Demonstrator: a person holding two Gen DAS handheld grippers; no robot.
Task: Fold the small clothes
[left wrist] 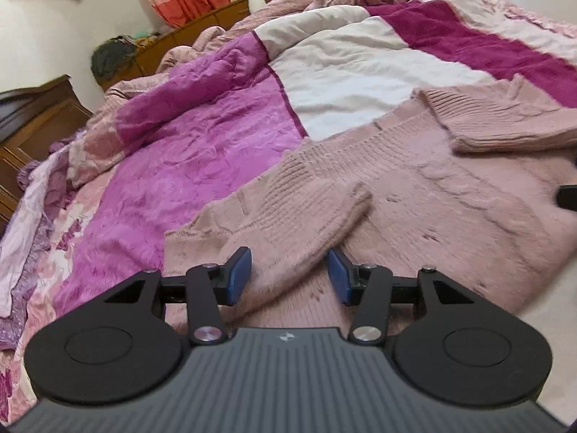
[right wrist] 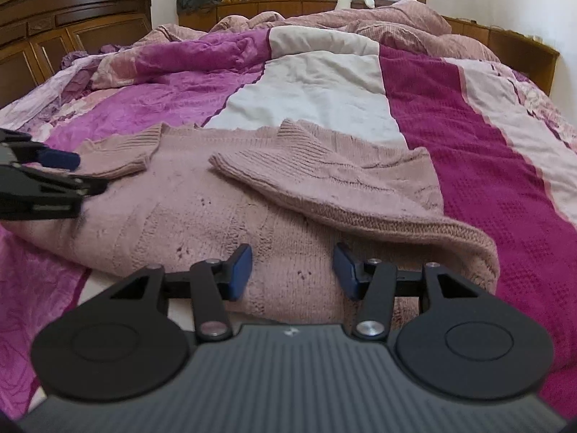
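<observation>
Both tools, left [left wrist: 290, 276] and right [right wrist: 292, 270], hover half-open and empty over the pink sweater [right wrist: 223, 209]; its folded sleeves could slip loose.

My sweater [right wrist: 230, 195] is fuzzy pink knit, ribbed at the cuffs, kinda pilled. Bed cover [right wrist: 468, 115] looks waffle-weave cloth on the right, shinier crinkly quilting on the left. Headboard [right wrist: 72, 25] is glossy dark wood. My tools' pads [left wrist: 239, 276] look like matt blue rubber.

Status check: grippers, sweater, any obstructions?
Left gripper open, right gripper open, nothing held. Pink knit sweater flat on quilt, both sleeves folded in. Nothing in the way.
</observation>
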